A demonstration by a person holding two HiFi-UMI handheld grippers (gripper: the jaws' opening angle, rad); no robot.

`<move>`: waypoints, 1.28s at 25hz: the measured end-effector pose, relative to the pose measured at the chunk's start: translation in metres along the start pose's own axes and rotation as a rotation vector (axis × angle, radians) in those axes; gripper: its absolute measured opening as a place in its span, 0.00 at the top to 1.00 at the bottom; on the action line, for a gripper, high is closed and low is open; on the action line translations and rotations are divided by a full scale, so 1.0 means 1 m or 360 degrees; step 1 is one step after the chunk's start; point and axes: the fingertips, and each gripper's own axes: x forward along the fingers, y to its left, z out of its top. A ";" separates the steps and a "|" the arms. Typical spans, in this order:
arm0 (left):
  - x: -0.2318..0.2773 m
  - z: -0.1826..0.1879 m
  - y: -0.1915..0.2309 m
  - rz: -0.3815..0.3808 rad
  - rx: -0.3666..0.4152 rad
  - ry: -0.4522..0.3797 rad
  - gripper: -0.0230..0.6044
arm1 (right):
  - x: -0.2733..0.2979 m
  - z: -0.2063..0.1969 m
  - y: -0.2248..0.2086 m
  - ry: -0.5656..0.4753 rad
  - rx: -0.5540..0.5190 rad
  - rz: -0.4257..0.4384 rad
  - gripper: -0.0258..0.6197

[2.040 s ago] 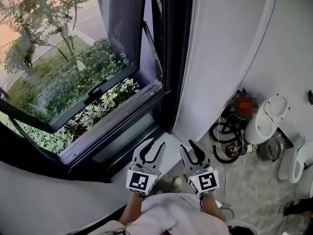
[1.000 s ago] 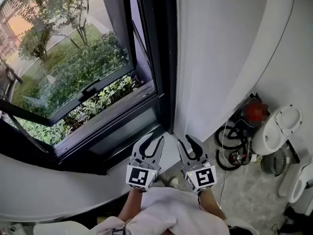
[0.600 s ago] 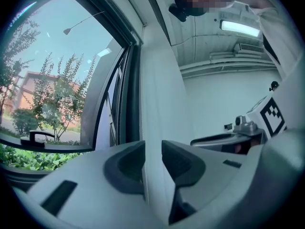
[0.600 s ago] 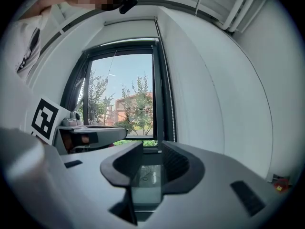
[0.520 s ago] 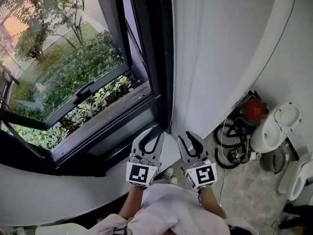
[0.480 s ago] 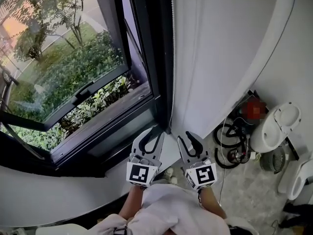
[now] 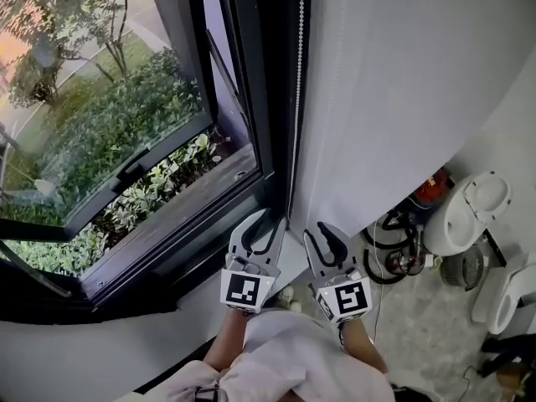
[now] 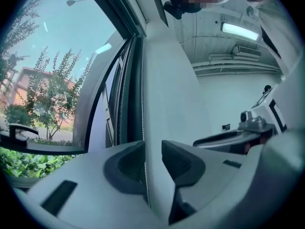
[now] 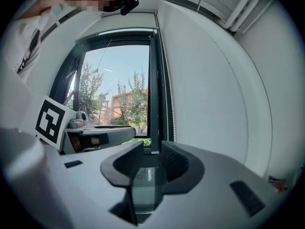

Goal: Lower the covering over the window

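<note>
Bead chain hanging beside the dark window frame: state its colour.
The bead chain is white. It shows best in the head view, against the dark frame.

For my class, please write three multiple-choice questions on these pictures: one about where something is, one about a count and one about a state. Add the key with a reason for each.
1. Where does the white beaded cord hang?
A. Across the middle of the glass
B. Beside the black window frame, at the edge of the white wall
C. Coiled on the floor

2. How many grippers show in the head view?
A. One
B. Two
C. Three

3. How do the jaws of the left gripper stand?
A. Pressed together
B. Clamped on a cup
C. Apart, with the cord in the gap, not pinched

Key:
1 B: the cord runs down along the frame's right side.
2 B: the left one and the right gripper reach out side by side.
3 C: the left gripper view shows a clear gap between the pads.
</note>
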 end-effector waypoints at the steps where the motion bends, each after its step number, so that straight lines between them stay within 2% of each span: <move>1: 0.005 -0.002 0.002 -0.0008 0.0004 0.0002 0.78 | 0.004 0.000 -0.001 0.0006 0.0000 -0.0008 0.78; 14: 0.053 -0.014 0.023 -0.0111 0.0002 0.0000 0.78 | 0.044 -0.001 -0.019 0.0044 -0.0018 -0.0113 0.80; 21: 0.071 -0.020 0.024 -0.0153 0.0046 0.0016 0.78 | 0.054 0.001 -0.026 0.0045 -0.0023 -0.0149 0.80; 25: 0.082 -0.023 0.026 -0.0143 0.0073 0.0048 0.77 | 0.058 0.002 -0.029 0.0049 -0.0048 -0.0150 0.80; 32: 0.102 -0.029 0.029 -0.0051 0.0117 0.0120 0.67 | 0.059 -0.001 -0.032 0.0066 -0.0039 -0.0099 0.79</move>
